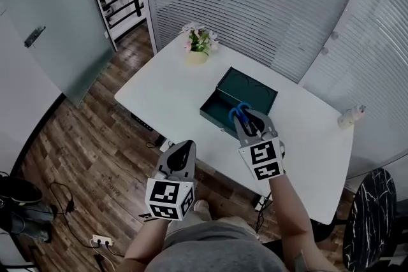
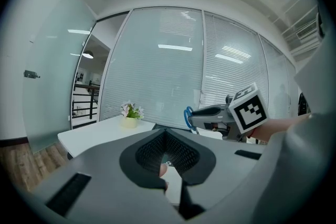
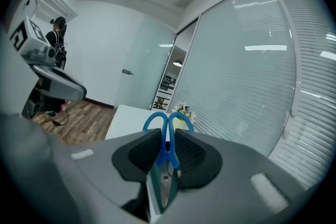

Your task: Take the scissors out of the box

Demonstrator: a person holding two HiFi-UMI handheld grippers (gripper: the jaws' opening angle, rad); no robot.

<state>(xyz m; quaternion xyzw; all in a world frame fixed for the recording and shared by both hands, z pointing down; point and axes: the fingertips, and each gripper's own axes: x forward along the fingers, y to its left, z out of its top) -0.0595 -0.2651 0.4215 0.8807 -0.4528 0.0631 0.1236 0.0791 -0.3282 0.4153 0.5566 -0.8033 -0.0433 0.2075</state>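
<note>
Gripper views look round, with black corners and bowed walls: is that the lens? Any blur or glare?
Probably wide-angle lenses: the left gripper view and right gripper view both bow straight lines and blacken the corners. Right gripper view: the scissors look soft close to the lens. Head view: even light, bright white table, no harsh shadows.

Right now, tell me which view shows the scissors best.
The right gripper view: scissors close up, handles and blades clamped between the jaws. Head view shows only blue loops; left gripper view, one distant loop.
</note>
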